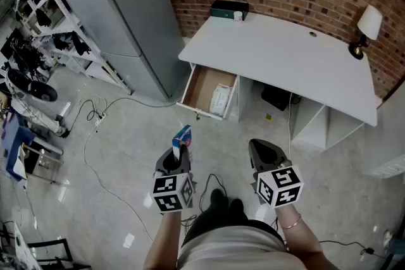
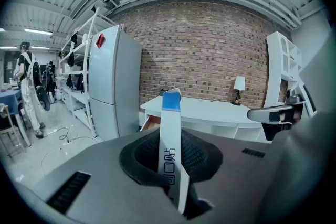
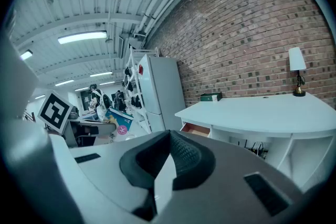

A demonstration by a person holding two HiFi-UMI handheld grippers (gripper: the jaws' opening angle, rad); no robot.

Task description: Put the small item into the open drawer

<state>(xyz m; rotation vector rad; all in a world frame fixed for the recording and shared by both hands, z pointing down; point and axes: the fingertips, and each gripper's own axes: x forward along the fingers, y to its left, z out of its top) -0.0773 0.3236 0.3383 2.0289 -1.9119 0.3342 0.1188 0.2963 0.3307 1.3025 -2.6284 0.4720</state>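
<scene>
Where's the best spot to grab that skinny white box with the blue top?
Low down on its white part, squeezing its two long flat sides, coming in from the plain end. The box is narrow and straight-sided, so the pads sit flat and it should not twist. The left gripper holds it just so, blue end poking out past the jaws.

Left claw (image 1: 178, 151), right claw (image 1: 255, 145): grey, marker cubes (image 1: 171, 191) (black-white squares); pale top (image 1: 221, 251), thin bracelet (image 1: 291, 222).

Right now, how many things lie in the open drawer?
1: a white packet against the right side of the open drawer. Its rear, under the desk, may hide more.
</scene>
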